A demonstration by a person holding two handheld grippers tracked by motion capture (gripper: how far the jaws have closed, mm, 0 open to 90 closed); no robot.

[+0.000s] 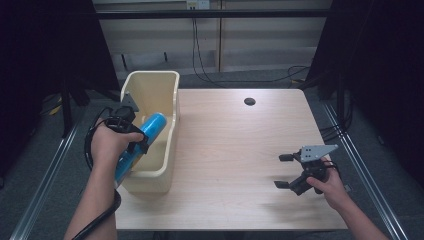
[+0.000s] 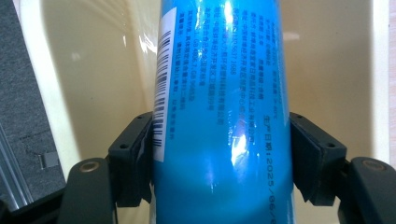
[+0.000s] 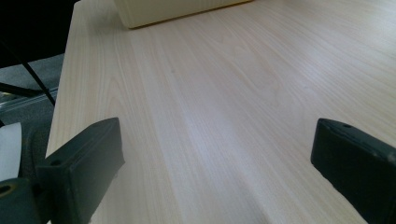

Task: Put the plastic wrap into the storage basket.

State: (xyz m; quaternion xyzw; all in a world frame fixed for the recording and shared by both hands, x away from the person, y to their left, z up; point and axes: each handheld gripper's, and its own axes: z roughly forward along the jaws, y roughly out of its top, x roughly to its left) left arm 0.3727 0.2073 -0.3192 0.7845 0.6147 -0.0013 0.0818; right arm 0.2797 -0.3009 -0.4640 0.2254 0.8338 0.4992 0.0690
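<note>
The blue can point(image 2: 219, 112) sits clenched between the pads of my left tongs point(image 1: 131, 131), tilted with its top toward one o'clock over the cream bin point(image 1: 172, 95) at the tabletop's point(image 1: 240, 150) nine o'clock edge. Its glossy wrap looks slick, so I judge it could slide through the pads or knock the bin's near wall if I tip it further. My left hand point(image 1: 109, 145) reaches forward over the bin's near rim, while my right tongs point(image 1: 285, 171) rest released near four o'clock, jaws pointing toward nine.
</note>
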